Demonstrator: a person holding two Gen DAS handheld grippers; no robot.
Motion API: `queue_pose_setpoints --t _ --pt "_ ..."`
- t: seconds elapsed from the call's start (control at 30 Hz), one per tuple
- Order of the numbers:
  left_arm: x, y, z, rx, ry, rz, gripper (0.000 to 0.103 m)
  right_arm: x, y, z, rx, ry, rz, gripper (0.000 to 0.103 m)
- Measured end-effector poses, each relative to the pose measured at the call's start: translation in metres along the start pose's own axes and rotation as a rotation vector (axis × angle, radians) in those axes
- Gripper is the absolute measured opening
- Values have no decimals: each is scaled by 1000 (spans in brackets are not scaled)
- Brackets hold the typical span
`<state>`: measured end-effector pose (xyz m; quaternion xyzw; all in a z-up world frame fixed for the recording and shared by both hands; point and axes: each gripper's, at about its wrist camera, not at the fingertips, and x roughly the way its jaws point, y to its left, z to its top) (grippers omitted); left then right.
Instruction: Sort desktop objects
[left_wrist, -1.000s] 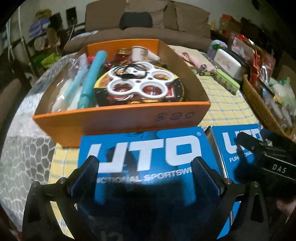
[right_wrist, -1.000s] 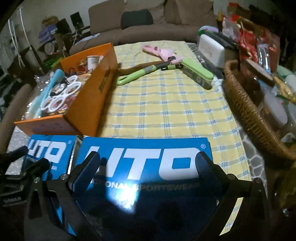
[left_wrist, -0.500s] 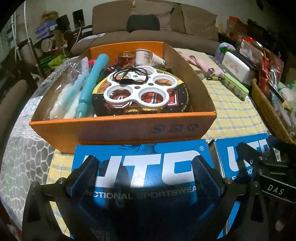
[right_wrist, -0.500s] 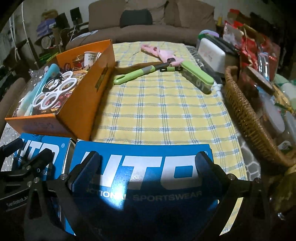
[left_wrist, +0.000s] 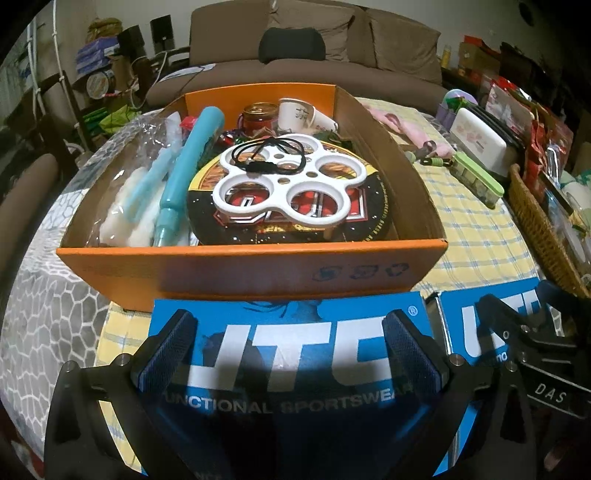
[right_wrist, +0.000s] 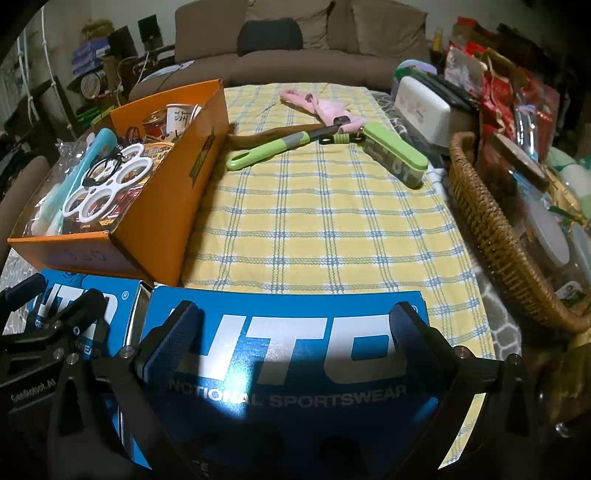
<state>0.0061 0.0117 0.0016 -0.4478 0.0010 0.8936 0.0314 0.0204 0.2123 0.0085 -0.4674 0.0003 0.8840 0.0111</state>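
An orange cardboard box (left_wrist: 255, 271) holds a white ring frame (left_wrist: 291, 184) with a black cord, a teal tube (left_wrist: 192, 162), a red can and a white cup. It also shows in the right wrist view (right_wrist: 155, 206). My left gripper (left_wrist: 288, 332) is open and empty over a blue UTO box (left_wrist: 284, 354) just before the orange box. My right gripper (right_wrist: 291, 325) is open and empty over a second blue UTO box (right_wrist: 288, 347). On the checked cloth (right_wrist: 325, 221) lie a green-handled tool (right_wrist: 269, 147), a green case (right_wrist: 395, 157) and a pink item (right_wrist: 317, 103).
A wicker basket (right_wrist: 495, 236) full of packets stands at the right edge. A white case (right_wrist: 421, 103) sits behind the green case. A brown sofa (right_wrist: 295, 40) stands beyond the table. The right gripper shows in the left wrist view (left_wrist: 517, 332).
Both grippers have pulled back and risen a little, so the orange box and the cloth show from higher up. Both stay open. The objects have not moved.
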Motion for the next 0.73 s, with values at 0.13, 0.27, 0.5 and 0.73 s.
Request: queue_pose_setpoints --t 0.13,0.27,0.5,0.73 --pt "1 1 1 2 -1 1 103 0 0 0 0 0 0 103" --pt "1 2 1 3 -1 2 103 0 0 1 0 0 1 103" --pt "1 2 2 3 -1 1 103 1 0 1 -1 0 1 103" --pt "0 2 3 4 0 4 103 1 1 1 -1 0 1 103"
